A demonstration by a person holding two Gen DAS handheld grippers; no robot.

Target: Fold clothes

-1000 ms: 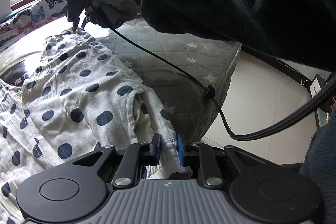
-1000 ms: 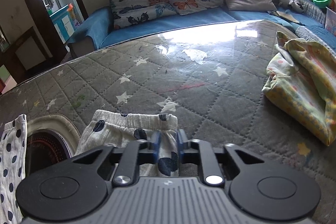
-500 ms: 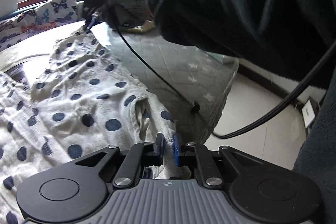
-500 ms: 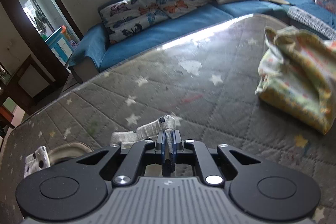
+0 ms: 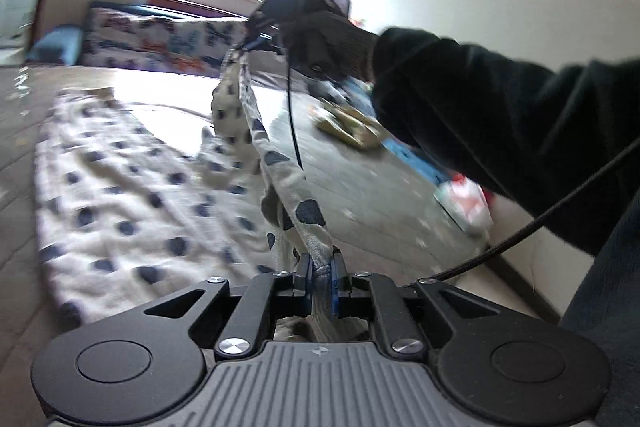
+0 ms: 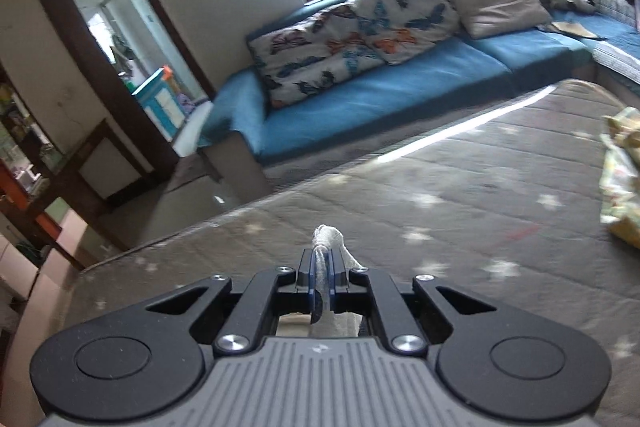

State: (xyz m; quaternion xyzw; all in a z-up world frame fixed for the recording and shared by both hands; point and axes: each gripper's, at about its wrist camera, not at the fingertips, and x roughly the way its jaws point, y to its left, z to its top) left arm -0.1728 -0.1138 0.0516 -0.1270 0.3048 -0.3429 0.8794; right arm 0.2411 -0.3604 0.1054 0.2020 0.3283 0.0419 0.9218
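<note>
A white garment with dark blue dots lies spread on the grey star-quilted mattress. My left gripper is shut on one edge of it. That edge runs taut and raised up to my right gripper, held by a gloved hand and shut on the far end. In the right wrist view my right gripper pinches a bunched white fold of the garment above the mattress. The rest of the garment is hidden there.
A crumpled yellow patterned cloth lies on the mattress to the right. A blue sofa with butterfly pillows stands behind it. A black cable hangs from the dark sleeve. Floor lies beyond the mattress edge.
Both grippers have lifted, pulling the garment's edge up off the mattress and taut between them. The right gripper rose higher; both views tilted and blurred with motion.
</note>
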